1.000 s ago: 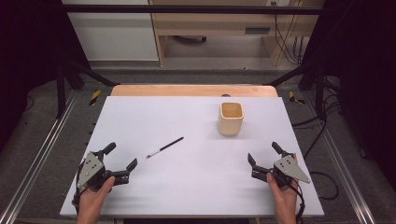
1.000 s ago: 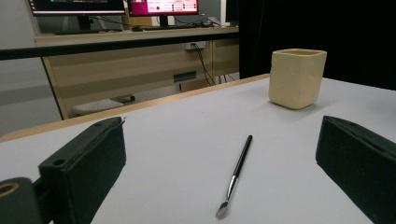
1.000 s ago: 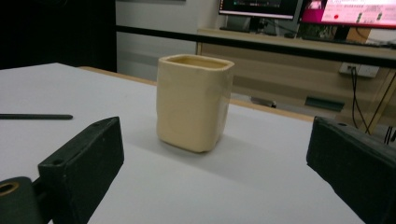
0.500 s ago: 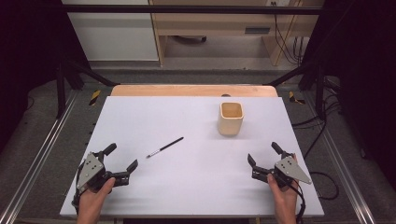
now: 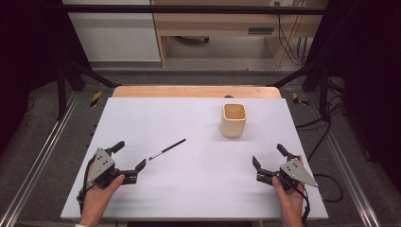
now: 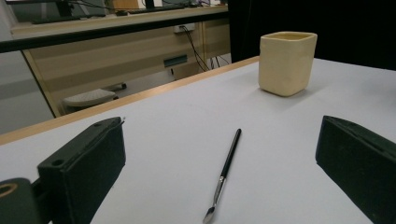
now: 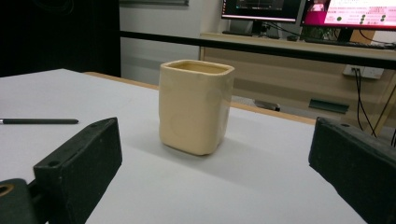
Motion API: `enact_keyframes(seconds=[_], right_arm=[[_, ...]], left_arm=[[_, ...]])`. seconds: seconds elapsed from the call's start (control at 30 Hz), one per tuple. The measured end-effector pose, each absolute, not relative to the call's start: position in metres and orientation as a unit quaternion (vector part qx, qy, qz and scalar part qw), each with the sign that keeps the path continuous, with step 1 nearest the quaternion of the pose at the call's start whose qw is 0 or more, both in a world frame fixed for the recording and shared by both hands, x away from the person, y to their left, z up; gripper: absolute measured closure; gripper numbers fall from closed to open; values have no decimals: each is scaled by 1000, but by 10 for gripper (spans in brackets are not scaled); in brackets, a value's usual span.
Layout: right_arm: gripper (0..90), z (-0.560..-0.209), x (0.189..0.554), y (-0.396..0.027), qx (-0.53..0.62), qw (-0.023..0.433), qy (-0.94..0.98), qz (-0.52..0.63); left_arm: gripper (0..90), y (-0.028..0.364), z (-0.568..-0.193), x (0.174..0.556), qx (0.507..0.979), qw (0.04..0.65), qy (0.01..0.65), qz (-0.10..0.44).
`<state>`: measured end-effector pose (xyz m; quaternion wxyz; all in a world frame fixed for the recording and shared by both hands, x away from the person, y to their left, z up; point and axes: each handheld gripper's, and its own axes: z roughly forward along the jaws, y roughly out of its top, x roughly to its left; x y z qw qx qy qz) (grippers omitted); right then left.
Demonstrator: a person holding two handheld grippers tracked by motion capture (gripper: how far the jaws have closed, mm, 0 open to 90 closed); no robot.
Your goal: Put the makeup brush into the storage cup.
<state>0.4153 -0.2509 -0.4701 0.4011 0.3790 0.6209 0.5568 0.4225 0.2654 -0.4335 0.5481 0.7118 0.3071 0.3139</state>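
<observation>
Your left tool (image 5: 128,155) rests wide open near the counter's (image 5: 198,189) front-left corner, just beside the brush (image 5: 166,149); your right tool (image 5: 269,156) gapes wide, empty, front-right.

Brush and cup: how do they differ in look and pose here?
The brush is thin and black with a pale tip, lying flat; the cup is squat, cream and upright, mouth open. The brush lies near the left gripper; the cup stands farther back, right of centre. Both rest untouched on the white table.
</observation>
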Motion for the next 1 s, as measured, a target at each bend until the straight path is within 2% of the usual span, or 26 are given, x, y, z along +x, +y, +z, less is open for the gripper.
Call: enact_keyframes(seconds=[0.37,0.43,0.73,1.0], right_arm=[[26,-470,414,-251,379,395,624,558],[26,-470,415,-252,381,395,623,558],[26,-469,414,-254,383,394,620,560],[26,-469,414,-254,383,395,622,558]], left_arm=[[17,247,-417,440,760,499,282,307],[17,243,-415,443,769,492,286,291],[20,229,-410,461,806,447,271,279],[20,218,-409,474,822,427,267,265]])
